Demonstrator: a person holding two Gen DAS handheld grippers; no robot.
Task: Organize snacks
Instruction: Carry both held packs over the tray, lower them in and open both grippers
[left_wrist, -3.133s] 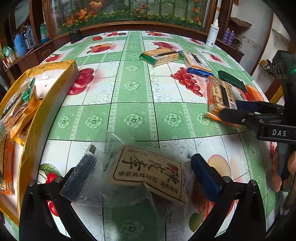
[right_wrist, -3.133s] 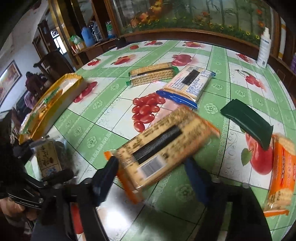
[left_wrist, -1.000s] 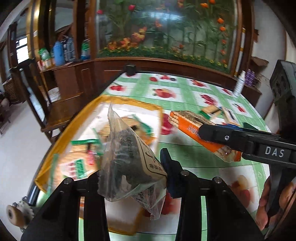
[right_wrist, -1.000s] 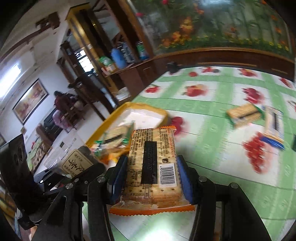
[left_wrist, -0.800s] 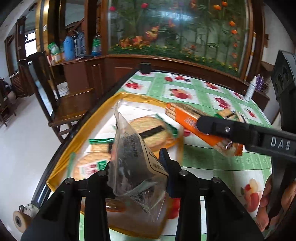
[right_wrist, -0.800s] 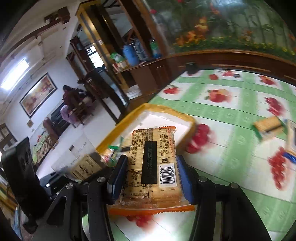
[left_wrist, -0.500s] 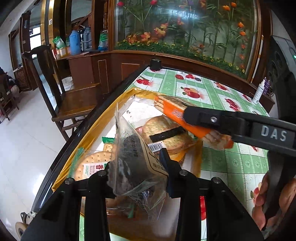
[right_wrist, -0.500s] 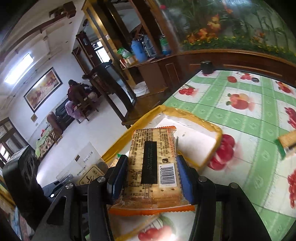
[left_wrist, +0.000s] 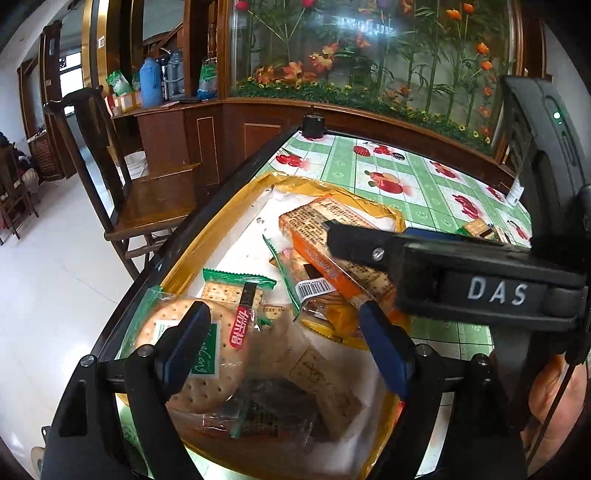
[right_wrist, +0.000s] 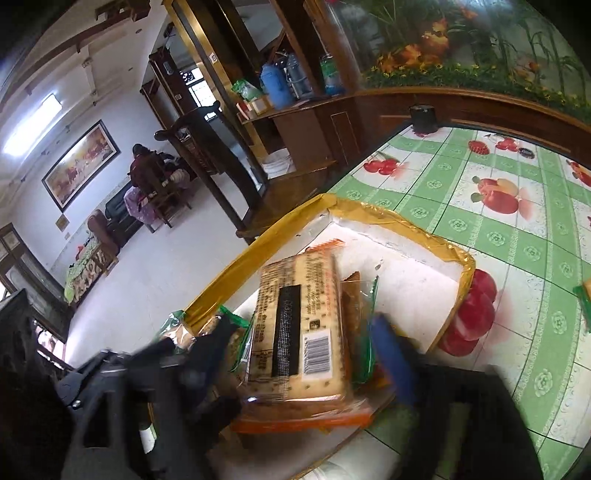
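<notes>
Snacks (left_wrist: 236, 328) lie in yellow-rimmed tray (left_wrist: 291, 181); both grippers' jaws just opened.

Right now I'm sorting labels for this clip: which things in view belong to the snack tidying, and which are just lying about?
Part of the job:
yellow tray
orange cracker pack
clear bag of dark snacks
round biscuit pack
left hand-held gripper
right hand-held gripper

Lying about:
wooden chair
blue flask
white bottle
</notes>
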